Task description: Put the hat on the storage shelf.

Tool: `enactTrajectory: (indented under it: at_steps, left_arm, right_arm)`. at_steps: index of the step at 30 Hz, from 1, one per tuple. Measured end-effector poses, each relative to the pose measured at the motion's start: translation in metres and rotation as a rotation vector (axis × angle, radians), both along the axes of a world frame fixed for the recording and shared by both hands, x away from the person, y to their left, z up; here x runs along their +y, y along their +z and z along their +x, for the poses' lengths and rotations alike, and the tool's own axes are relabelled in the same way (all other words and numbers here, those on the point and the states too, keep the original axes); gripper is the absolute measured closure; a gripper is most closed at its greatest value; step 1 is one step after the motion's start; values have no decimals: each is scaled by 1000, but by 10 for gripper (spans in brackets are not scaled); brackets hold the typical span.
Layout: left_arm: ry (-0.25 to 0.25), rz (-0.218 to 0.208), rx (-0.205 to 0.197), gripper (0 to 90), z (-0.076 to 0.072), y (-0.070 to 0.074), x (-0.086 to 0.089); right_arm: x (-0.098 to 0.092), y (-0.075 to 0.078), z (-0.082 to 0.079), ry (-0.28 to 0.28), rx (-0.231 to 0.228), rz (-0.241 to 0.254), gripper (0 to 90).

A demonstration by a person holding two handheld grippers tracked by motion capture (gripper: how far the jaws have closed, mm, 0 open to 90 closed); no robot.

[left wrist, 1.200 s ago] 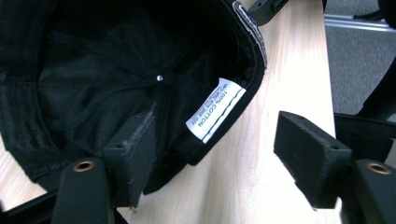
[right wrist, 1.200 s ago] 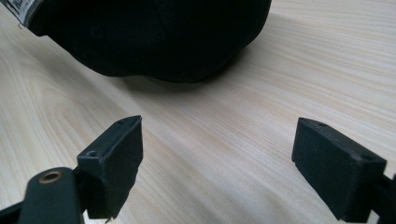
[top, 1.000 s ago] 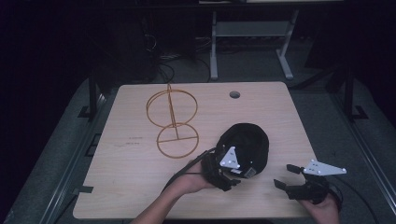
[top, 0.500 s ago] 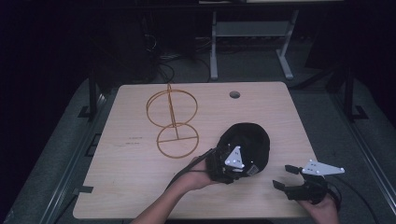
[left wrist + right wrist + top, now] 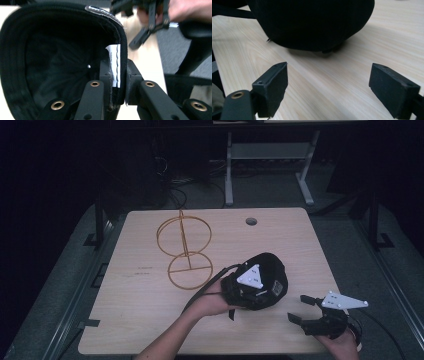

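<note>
Since the earlier frames the left gripper [image 5: 260,292] has carried the black hat [image 5: 272,275] a little further across the wooden table [image 5: 145,315], toward the right gripper [image 5: 302,309], and turned it so more of the opening faces its own camera. Its jaws are clamped on the hat's rim: in the left gripper view one jaw sits inside the crown against the white care label [image 5: 113,65] and the other presses the outside of the band, with the fabric pinched flat between them. The right gripper hangs low just beside the hat with its jaws spread wide and nothing between them (its own view looks past both pads at the hat's dark underside, close ahead and slightly above). The gold wire stand [image 5: 185,251] sits well off to the far side of the left gripper, untouched. The grip looks narrow, only the edge of the band, so the soft hat could slip or fold out of the jaws if it is swung quickly. If the right gripper closes too early, it may catch loose fabric instead of the rim.
</note>
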State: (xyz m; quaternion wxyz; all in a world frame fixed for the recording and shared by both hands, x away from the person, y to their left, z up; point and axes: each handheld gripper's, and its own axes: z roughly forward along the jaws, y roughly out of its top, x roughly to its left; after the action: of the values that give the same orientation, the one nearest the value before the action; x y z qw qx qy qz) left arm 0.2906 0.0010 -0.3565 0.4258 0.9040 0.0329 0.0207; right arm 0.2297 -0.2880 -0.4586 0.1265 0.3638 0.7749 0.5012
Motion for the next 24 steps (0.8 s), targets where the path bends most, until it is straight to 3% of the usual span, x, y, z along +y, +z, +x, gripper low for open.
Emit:
enactTrajectory:
  at_steps: [7, 10, 13, 16, 18, 24]
  left_arm:
    - [-32, -65, 29, 800, 1, 15, 0]
    - [-62, -92, 49, 801, 2, 23, -3]
    - [-88, -96, 59, 800, 2, 26, -8]
    - [-119, -106, 71, 800, 1, 29, -11]
    - [-152, -124, 83, 801, -2, 32, -16]
    - [-208, -113, 78, 803, -6, 39, -23]
  right_arm:
    - [7, 8, 0, 24, -40, 45, 160]
    - [10, 15, 0, 30, -80, 79, 161]
    - [9, 21, -1, 26, -116, 134, 184]
    - [7, 23, -2, 19, -149, 149, 211]
    - [4, 24, -3, 18, -170, 160, 251]
    - [1, 26, -7, 69, -202, 181, 456]
